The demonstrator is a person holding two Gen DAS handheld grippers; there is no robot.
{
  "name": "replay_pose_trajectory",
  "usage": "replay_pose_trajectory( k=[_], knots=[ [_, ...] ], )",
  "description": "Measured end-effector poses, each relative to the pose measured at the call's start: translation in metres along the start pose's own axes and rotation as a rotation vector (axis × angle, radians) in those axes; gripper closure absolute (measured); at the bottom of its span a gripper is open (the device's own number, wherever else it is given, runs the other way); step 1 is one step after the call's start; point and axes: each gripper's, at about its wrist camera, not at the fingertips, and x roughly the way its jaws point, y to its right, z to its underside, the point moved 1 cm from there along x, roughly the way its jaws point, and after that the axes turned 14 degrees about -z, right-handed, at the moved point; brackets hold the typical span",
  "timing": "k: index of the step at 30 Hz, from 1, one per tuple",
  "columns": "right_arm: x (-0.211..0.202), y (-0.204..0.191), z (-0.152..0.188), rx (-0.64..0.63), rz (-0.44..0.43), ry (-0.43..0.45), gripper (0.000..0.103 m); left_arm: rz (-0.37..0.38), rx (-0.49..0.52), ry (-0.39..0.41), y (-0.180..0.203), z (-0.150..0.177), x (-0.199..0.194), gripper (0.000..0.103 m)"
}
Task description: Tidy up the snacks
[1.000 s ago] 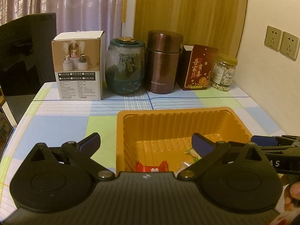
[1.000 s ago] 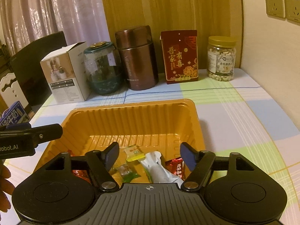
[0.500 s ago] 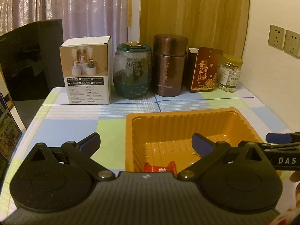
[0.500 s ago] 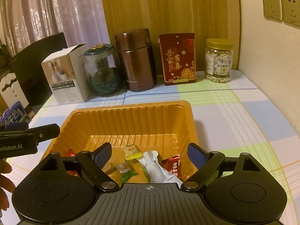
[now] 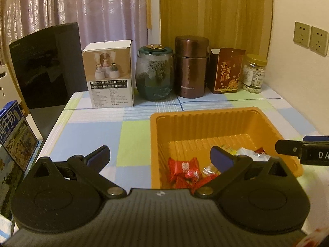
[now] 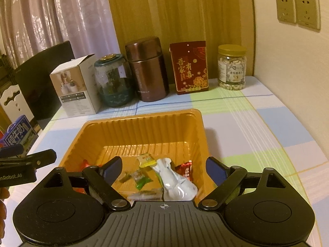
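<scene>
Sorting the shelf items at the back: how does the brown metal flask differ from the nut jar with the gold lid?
The brown metal flask is opaque and taller; the nut jar is clear, showing pale nuts, and shorter. The flask stands mid-row, the jar at the right end near the wall. Both stand upright with lids on.

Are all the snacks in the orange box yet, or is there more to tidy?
Mostly done, it looks: red candies, a white packet and small green sweets already lie in the orange tray. Nothing is in hand; the left tool and the right tool are both open and empty. No loose snacks show on the tablecloth.
</scene>
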Motion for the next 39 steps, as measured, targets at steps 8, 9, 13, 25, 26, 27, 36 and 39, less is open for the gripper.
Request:
replay_pose_trajectory(
  k=[8, 9, 13, 25, 26, 27, 36, 39],
  knots=[
    [-0.034, -0.016, 0.011, 0.01, -0.001, -0.015, 0.015, -0.007, -0.041, -0.029, -0.011, 0.015, -0.04, 0.0],
    [-0.04, -0.018, 0.013, 0.011, 0.001, -0.022, 0.015, -0.005, -0.049, -0.035, -0.014, 0.017, -0.045, 0.0],
    [-0.063, -0.029, 0.021, -0.004, 0.015, -0.035, 0.015, -0.017, -0.058, -0.057, -0.021, 0.026, -0.071, 0.0],
    [-0.144, -0.072, 0.036, -0.011, 0.014, -0.029, 0.015, 0.022, -0.058, -0.033, -0.027, 0.046, -0.167, 0.0],
    [-0.15, -0.076, 0.038, -0.016, 0.014, -0.028, 0.015, 0.024, -0.058, -0.034, -0.028, 0.048, -0.173, 0.0],
    [-0.157, -0.081, 0.039, -0.022, 0.013, -0.026, 0.015, 0.025, -0.055, -0.034, -0.028, 0.05, -0.181, 0.0],
    [-0.211, -0.109, 0.062, -0.038, 0.007, -0.015, 0.015, 0.027, -0.049, -0.038, -0.035, 0.066, -0.239, 0.0],
    [-0.227, -0.115, 0.07, -0.036, 0.004, -0.006, 0.015, 0.019, -0.047, -0.036, -0.037, 0.071, -0.256, 0.0]
  ],
)
